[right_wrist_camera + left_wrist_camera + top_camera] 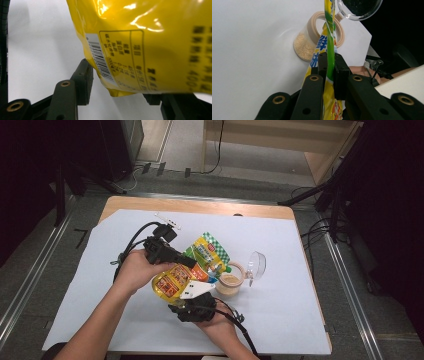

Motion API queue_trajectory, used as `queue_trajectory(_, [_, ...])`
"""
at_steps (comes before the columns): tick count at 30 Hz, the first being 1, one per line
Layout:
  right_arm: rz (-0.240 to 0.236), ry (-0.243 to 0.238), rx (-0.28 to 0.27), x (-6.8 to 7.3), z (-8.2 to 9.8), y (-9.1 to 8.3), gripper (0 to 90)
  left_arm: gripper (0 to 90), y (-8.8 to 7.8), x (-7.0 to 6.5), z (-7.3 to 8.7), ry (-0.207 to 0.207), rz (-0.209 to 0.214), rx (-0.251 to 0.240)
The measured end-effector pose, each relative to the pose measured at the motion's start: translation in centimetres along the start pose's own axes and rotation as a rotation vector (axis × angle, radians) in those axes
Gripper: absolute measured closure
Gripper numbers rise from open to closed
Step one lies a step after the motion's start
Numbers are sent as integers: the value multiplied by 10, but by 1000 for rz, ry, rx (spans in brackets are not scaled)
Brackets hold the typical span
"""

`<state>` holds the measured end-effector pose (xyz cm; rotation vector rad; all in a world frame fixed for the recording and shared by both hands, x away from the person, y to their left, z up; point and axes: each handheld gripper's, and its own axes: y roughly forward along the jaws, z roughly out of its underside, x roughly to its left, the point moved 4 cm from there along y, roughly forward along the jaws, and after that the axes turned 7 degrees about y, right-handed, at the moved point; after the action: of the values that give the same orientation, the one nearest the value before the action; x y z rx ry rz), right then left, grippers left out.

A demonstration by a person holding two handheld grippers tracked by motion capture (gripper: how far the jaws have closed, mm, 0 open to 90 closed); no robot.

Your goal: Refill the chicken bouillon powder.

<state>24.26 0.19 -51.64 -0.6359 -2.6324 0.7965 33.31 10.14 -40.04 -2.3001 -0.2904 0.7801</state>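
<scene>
The left hand-held gripper [329,66] pinches the yellow pouch [327,50], hiding part of the jar [313,37]. The right hand-held gripper [117,87], jaws apart, straddles the pouch's bottom corner; its far pad is hidden.

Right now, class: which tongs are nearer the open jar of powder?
Left. The left tongs grip the yellow pouch just beside the jar, while the right tongs sit lower, under the pouch's bottom end.

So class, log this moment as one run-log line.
left gripper: shut on yellow pouch | right gripper: open, jaws beside pouch bottom | jar: lid open, holds granules
</scene>
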Motion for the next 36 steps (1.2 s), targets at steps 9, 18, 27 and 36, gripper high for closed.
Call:
queue_trajectory(9, [6,-1,-16,-2,-2,-3,497,898,-5,4,4,18,19,0])
queue_trajectory(18, [14,-6,-36,-3,-4,-7,497,899,-14,8,6,21,54,-37])
queue_trajectory(27, [26,1,-42,-7,-6,-11,497,899,-23,10,7,10,44,-69])
queue_trajectory(36, [17,15,-56,-8,-9,-15,497,898,-39,17,8,-10,39,-140])
